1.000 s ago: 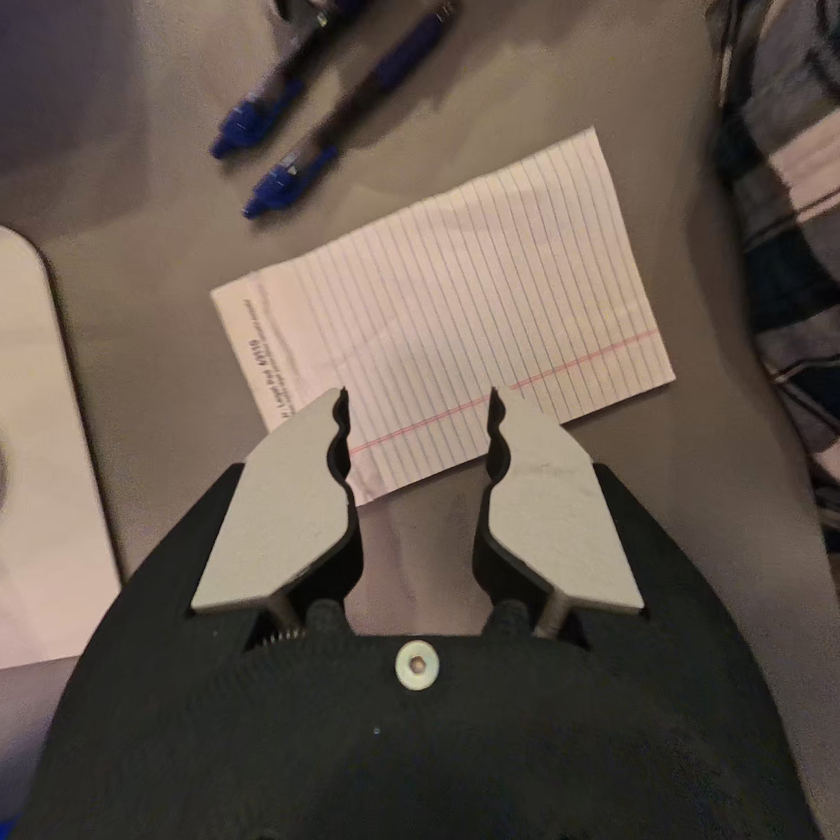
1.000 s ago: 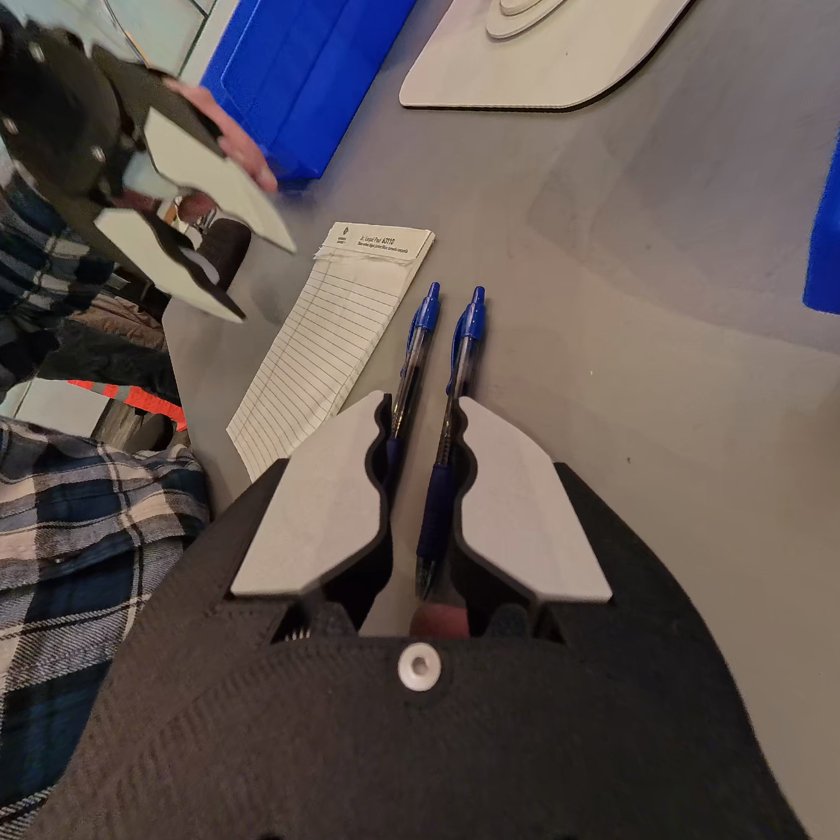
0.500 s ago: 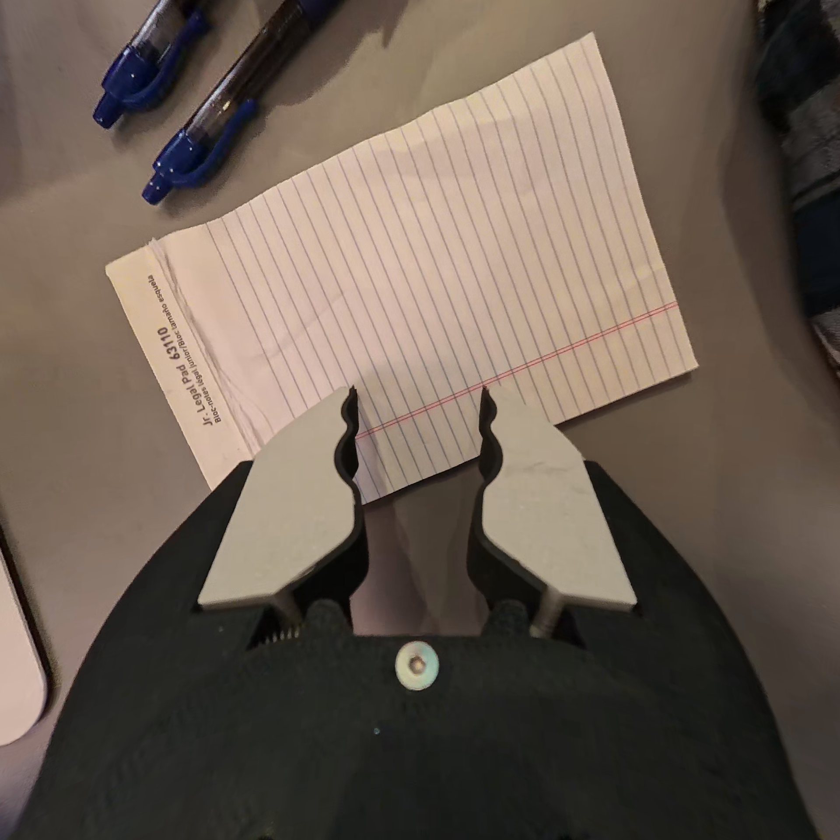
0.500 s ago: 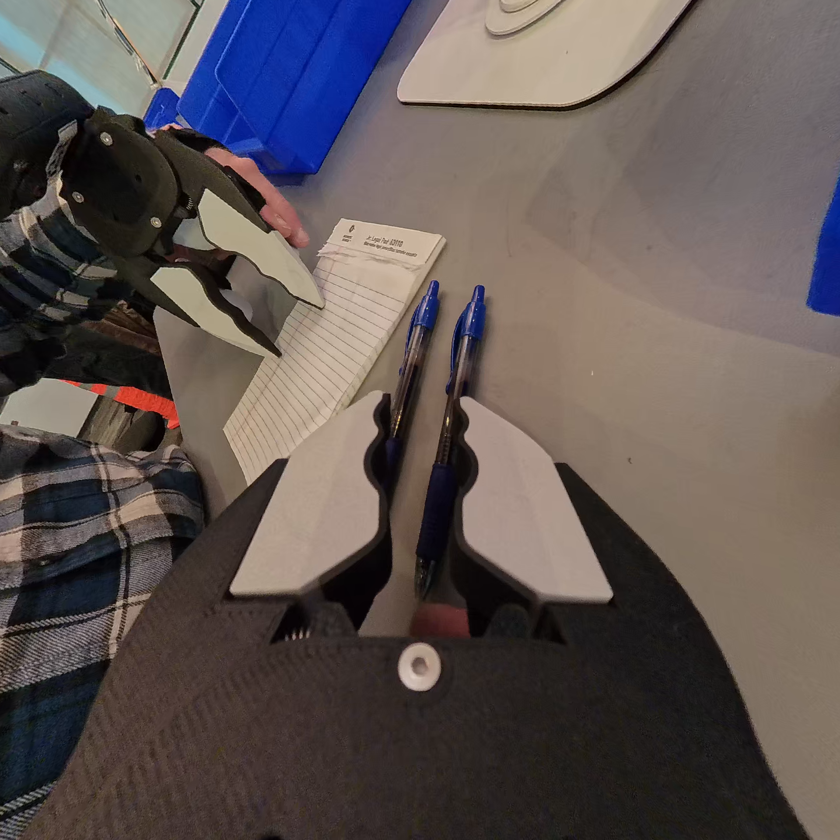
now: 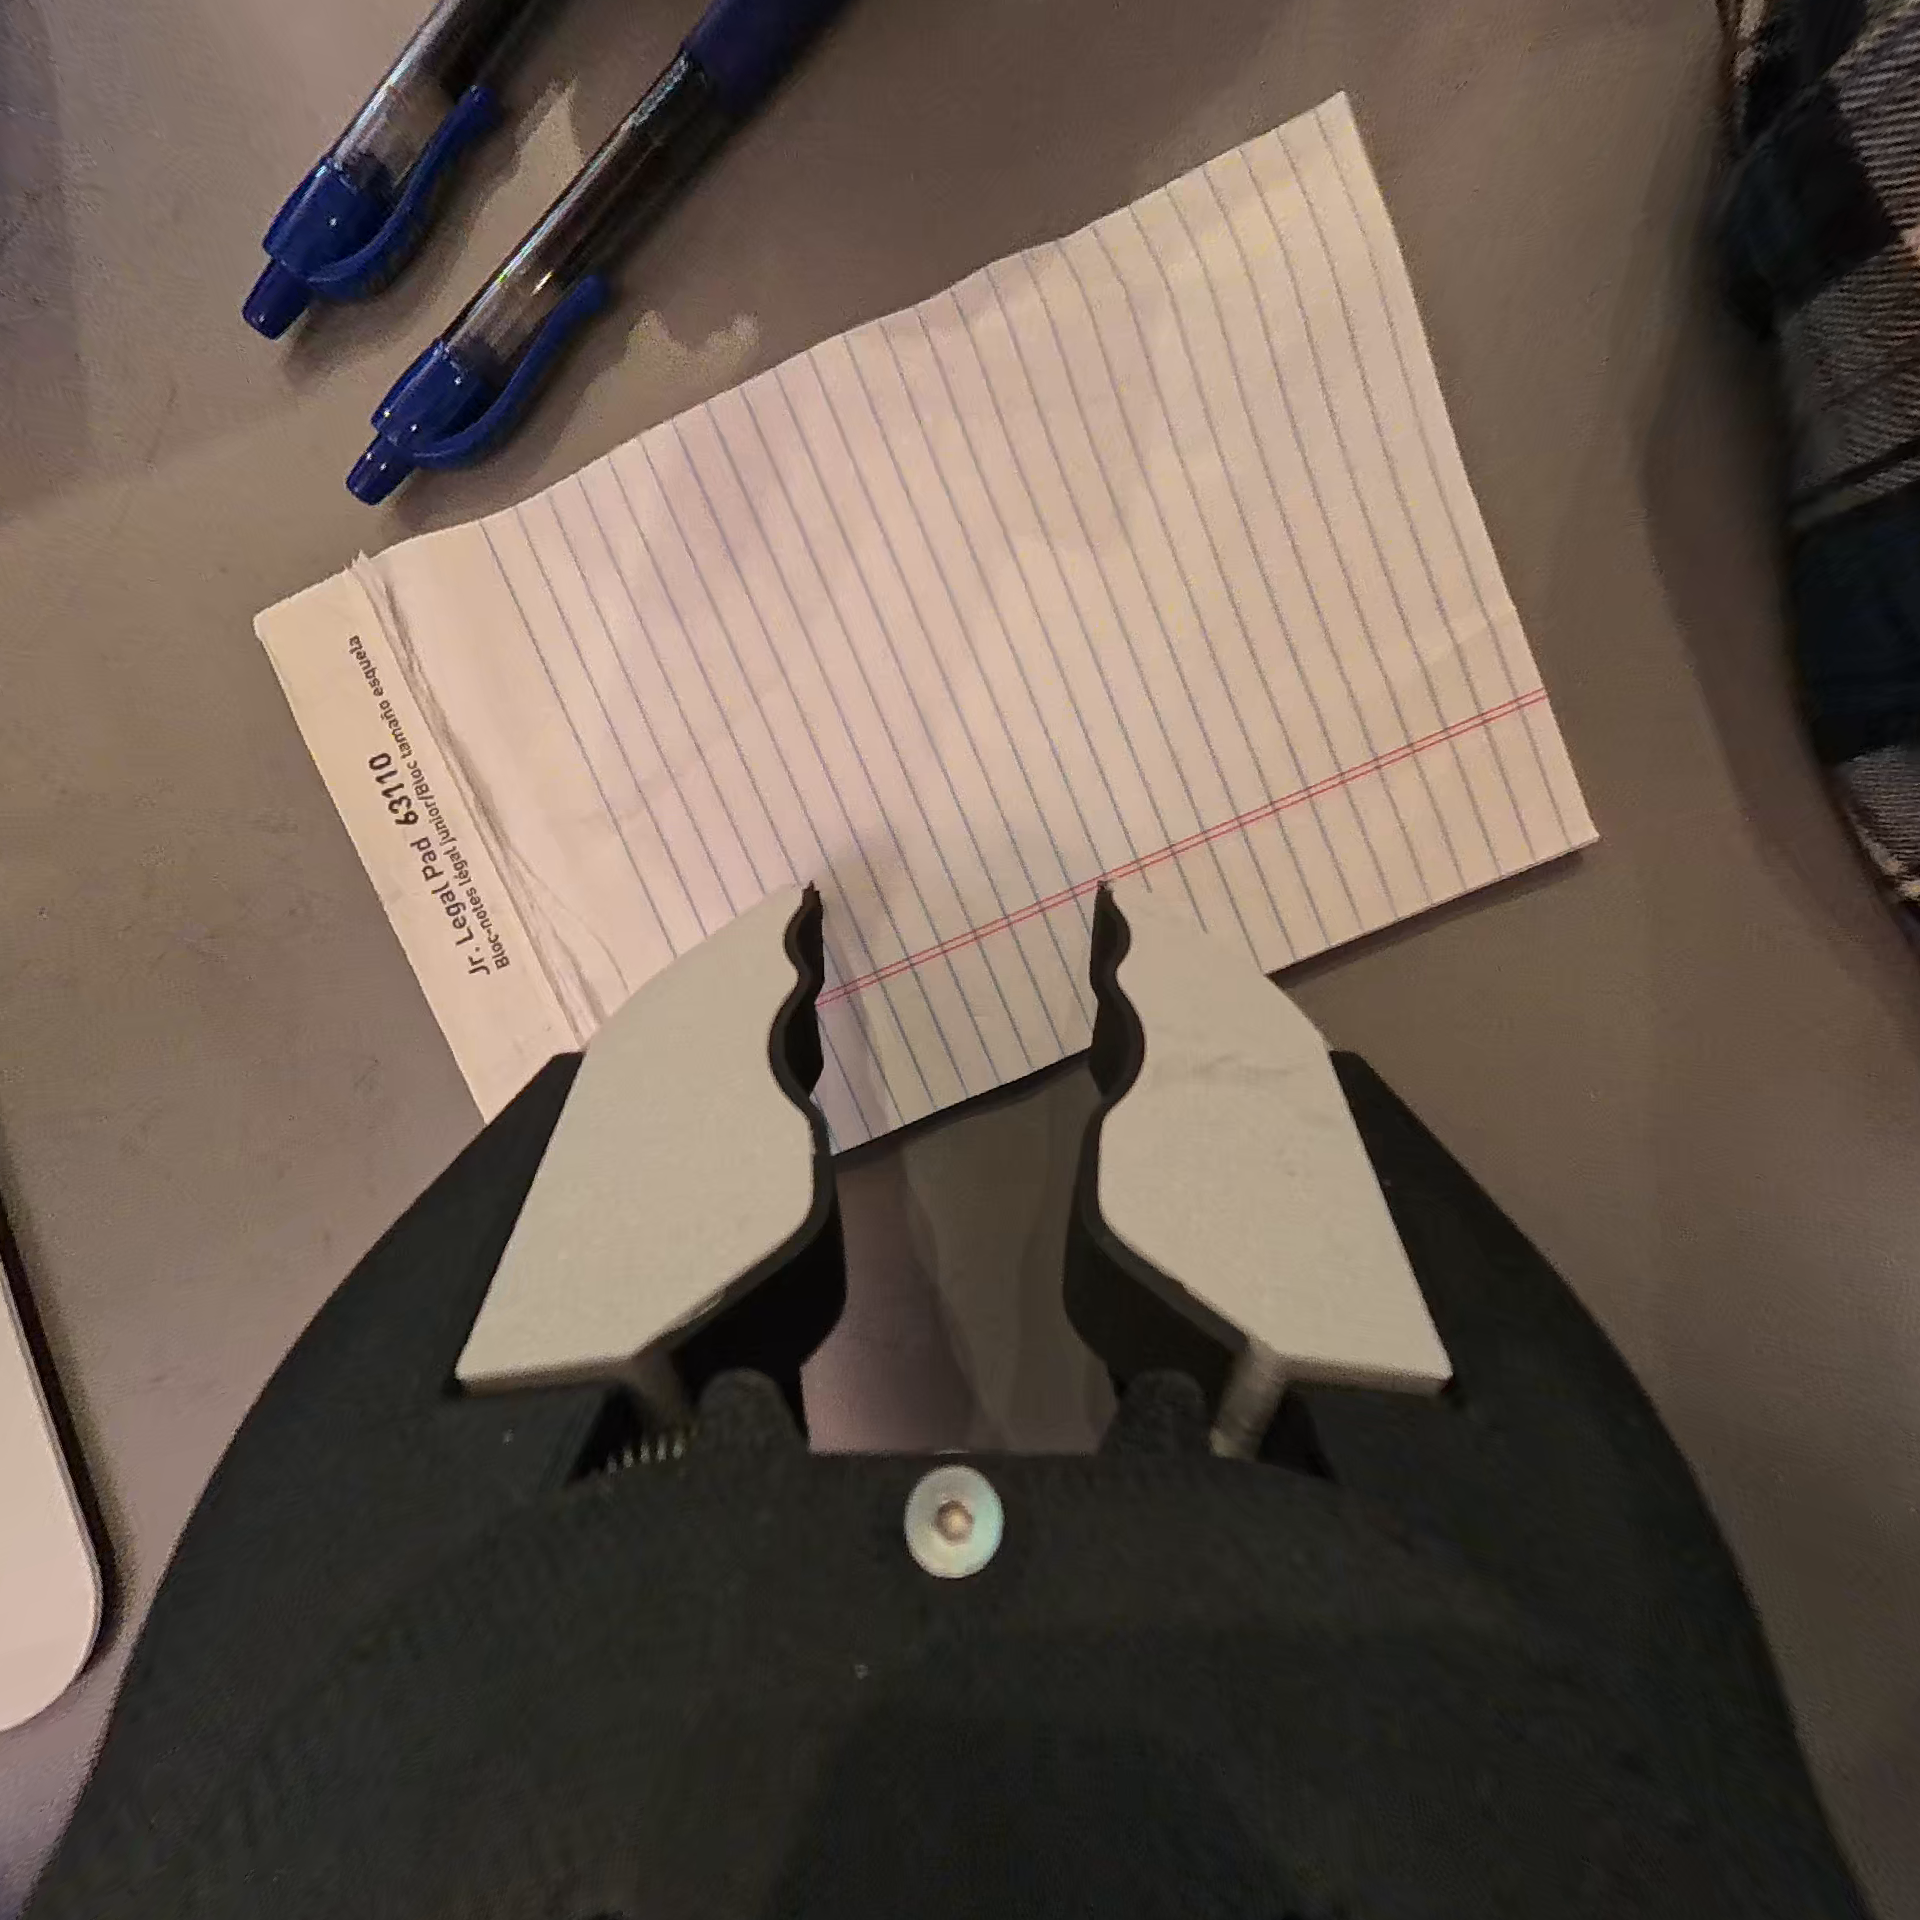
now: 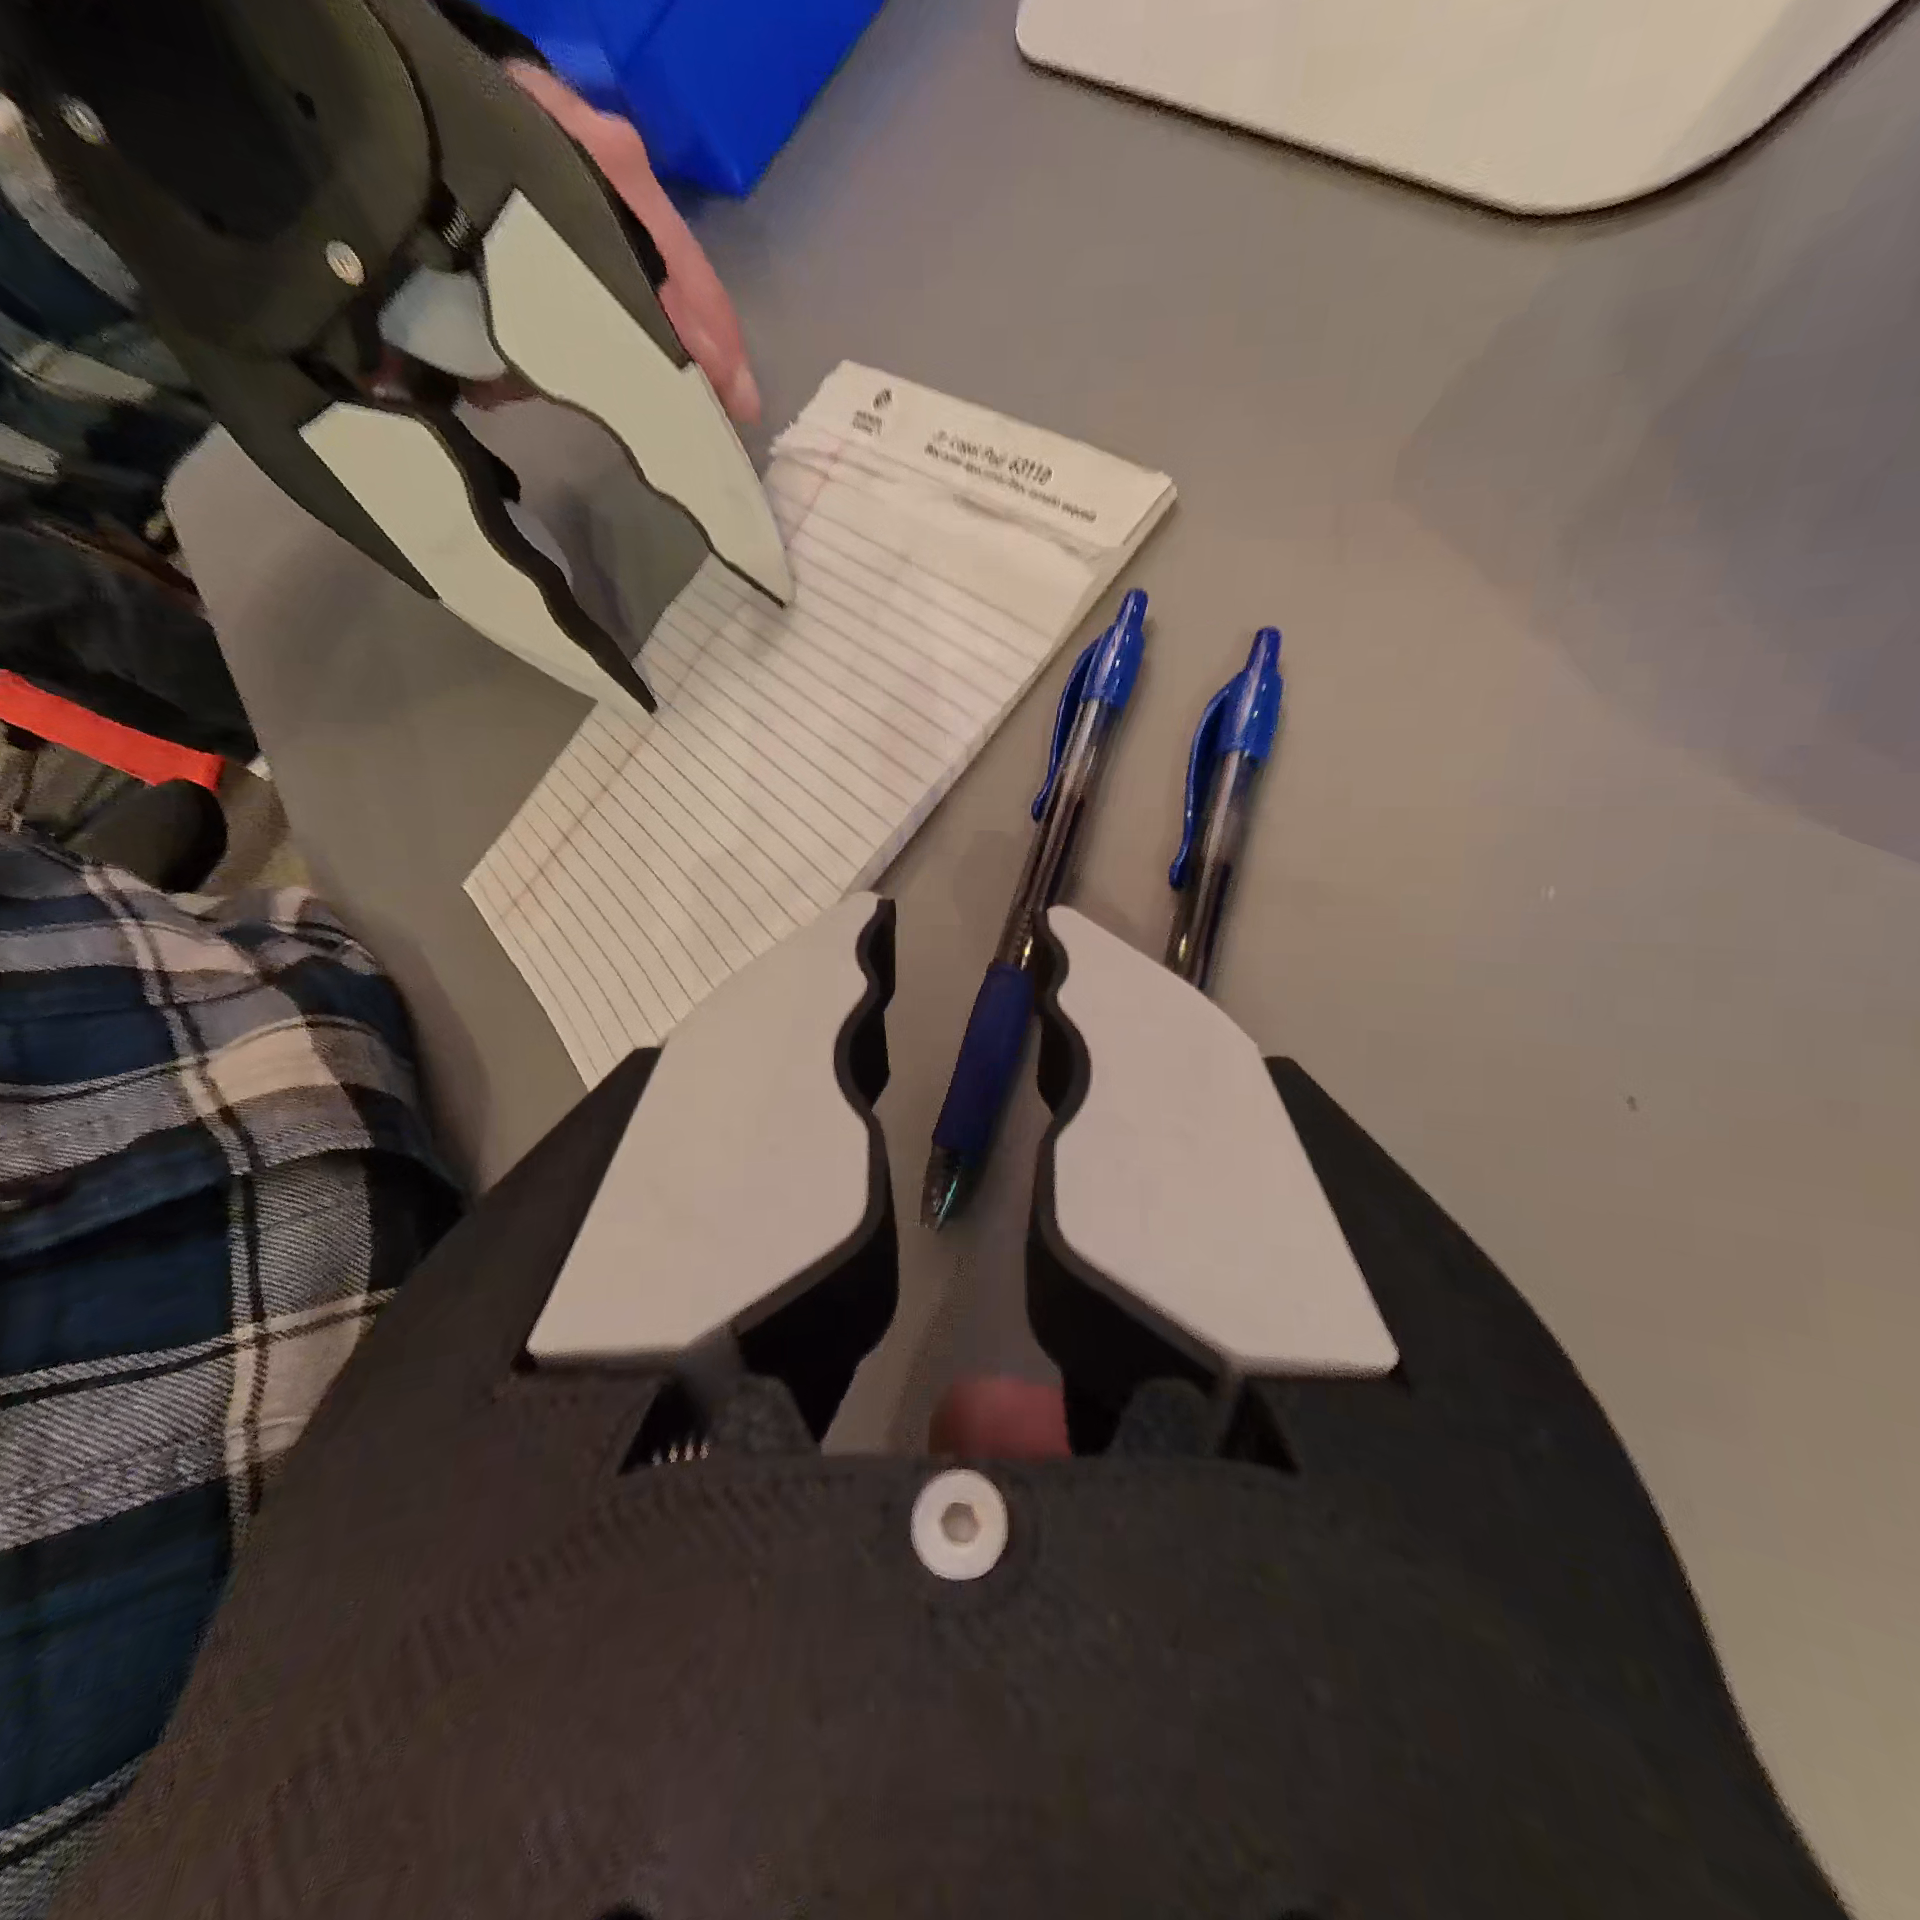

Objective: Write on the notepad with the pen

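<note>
A white lined notepad (image 5: pixel 987 623) lies flat on the grey table (image 6: pixel 1507 779). My left gripper (image 5: pixel 956 888) is open and empty, with its fingertips over the pad's near edge. The right wrist view shows it (image 6: pixel 712 649) tilted down, its tips at the pad's (image 6: pixel 831 707) surface. Two blue pens lie side by side beside the pad. My right gripper (image 6: pixel 966 914) is open around the pen nearer the pad (image 6: pixel 997 1029). That pen rests on the table close to the right finger, not clamped. The second pen (image 6: pixel 1226 769) lies just outside that finger. Both pens (image 5: pixel 582 239) (image 5: pixel 384 156) also show in the left wrist view.
A white board (image 6: pixel 1455 94) lies at the far side of the table, and a blue bin (image 6: pixel 707 73) stands behind the pad. A person's plaid sleeve (image 6: pixel 156 1143) is at the left, and a hand (image 6: pixel 686 270) holds the left gripper. Across from one pair of fingers to the other is roughly 15 cm.
My left gripper came down onto the pad's near edge and its jaws narrowed a little. My right gripper shifted left, so the pen nearer the pad now lies between its fingers.
</note>
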Tool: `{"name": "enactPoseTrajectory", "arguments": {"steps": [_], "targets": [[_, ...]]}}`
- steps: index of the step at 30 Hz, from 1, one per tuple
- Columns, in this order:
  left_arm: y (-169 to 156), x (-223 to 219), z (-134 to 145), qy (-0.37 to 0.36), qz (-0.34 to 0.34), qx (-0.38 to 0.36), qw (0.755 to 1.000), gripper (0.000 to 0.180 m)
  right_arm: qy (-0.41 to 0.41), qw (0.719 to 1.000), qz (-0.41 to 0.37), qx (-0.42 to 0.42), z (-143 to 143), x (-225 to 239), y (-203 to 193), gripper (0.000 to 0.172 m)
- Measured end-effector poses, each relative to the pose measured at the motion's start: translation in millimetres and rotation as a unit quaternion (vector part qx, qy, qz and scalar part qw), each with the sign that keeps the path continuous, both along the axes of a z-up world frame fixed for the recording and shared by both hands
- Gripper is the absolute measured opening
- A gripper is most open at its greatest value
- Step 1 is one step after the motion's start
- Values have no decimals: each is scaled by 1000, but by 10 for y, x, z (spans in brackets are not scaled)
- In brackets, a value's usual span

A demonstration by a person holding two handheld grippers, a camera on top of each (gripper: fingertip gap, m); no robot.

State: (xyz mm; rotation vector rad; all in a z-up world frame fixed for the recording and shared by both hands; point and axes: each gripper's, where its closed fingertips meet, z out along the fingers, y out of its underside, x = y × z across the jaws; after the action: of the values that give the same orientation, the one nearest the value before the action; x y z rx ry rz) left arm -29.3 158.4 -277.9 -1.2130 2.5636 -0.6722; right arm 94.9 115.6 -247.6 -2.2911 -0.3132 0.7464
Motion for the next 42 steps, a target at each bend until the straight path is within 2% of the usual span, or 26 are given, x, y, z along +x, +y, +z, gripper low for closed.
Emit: {"name": "enactPoseTrajectory", "arguments": {"steps": [14, 21, 29, 31, 35, 42], "targets": [[-49, 23, -1, -9, 20, -6, 1000, 49, -172, 985, 12, -19, -248, 49, -97, 25], [-75, 56, -1, -11, 39, -9, 999, 49, -196, 980, 19, -20, -271, 57, -108, 25], [-168, 216, 2, -27, 156, -18, 987, 49, -242, 969, 36, -28, -287, 78, -114, 20], [-217, 249, 4, -29, 182, -16, 983, 49, -244, 968, 45, -30, -289, 64, -120, 14], [-280, 271, 7, -33, 202, -18, 979, 48, -249, 967, 52, -30, -289, 86, -113, 12], [-292, 317, 86, -69, 211, -32, 975, 57, -233, 972, 36, -8, -257, 130, -60, 11]]}}
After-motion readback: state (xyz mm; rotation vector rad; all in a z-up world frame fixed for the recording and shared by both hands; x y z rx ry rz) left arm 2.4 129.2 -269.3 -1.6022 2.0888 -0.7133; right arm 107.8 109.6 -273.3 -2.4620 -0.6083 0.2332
